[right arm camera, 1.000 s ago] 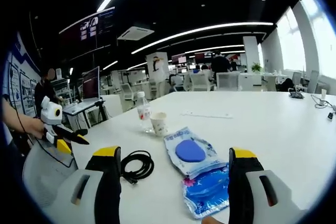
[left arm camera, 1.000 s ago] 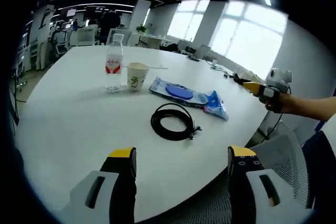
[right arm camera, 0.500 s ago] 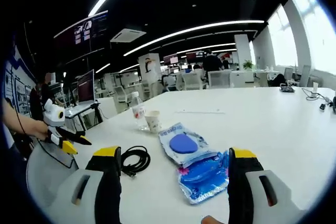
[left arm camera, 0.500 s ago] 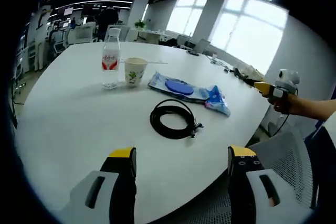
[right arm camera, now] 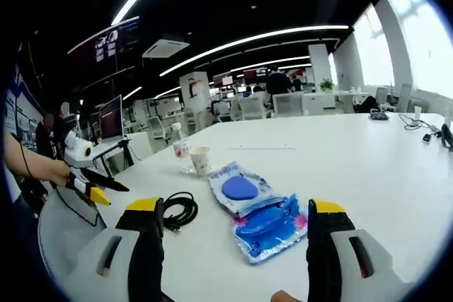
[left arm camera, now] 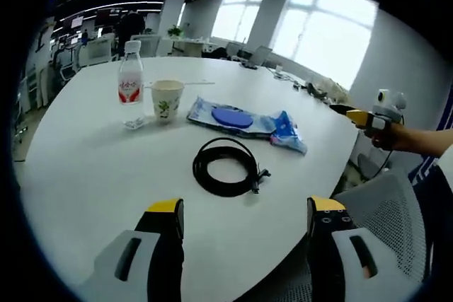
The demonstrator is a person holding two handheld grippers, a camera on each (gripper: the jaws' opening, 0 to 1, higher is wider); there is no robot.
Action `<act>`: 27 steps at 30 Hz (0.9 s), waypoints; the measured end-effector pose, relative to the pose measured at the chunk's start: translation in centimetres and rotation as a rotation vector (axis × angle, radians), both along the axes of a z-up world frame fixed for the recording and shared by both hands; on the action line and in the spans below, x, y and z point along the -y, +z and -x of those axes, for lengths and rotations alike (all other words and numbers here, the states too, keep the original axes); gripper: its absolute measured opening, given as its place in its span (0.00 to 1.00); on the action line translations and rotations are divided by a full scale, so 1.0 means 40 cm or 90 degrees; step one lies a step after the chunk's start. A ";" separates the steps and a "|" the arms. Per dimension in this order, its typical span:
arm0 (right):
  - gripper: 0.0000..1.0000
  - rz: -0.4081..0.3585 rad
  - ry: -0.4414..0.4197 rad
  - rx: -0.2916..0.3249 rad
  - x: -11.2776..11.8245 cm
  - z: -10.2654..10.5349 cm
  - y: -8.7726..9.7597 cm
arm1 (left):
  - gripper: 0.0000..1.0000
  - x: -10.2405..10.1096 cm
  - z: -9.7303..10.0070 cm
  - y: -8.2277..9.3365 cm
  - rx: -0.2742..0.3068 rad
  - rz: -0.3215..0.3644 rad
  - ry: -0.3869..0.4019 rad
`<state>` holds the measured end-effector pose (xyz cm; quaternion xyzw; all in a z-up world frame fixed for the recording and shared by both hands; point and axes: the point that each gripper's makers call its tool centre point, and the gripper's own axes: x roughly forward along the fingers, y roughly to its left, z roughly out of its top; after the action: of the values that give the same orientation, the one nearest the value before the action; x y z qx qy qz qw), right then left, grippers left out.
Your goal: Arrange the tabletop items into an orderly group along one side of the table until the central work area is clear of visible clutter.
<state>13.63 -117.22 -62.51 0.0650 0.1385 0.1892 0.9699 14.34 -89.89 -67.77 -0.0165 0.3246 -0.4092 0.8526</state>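
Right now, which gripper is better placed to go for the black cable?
Probably the left gripper: the cable lies straight ahead between its open jaws. For the right gripper, the cable sits off to one side, with the blue packets ahead instead.

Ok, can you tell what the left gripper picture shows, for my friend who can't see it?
A white table holds a coiled black cable, blue packets, a paper cup and a water bottle. The open left gripper hovers at the near edge, and the right gripper reaches in from the right.
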 end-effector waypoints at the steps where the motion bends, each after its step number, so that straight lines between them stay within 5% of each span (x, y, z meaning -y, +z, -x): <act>1: 0.82 0.000 -0.001 0.001 0.001 0.001 0.001 | 0.67 0.000 -0.003 0.001 0.001 -0.001 -0.001; 27: 0.80 0.008 -0.025 -0.019 0.051 0.054 -0.025 | 0.66 0.089 -0.092 0.007 0.028 -0.037 -0.081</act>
<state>11.49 -119.25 -63.50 0.0647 0.1531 0.1682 0.9716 18.02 -93.44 -67.48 0.0381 0.3178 -0.4529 0.8321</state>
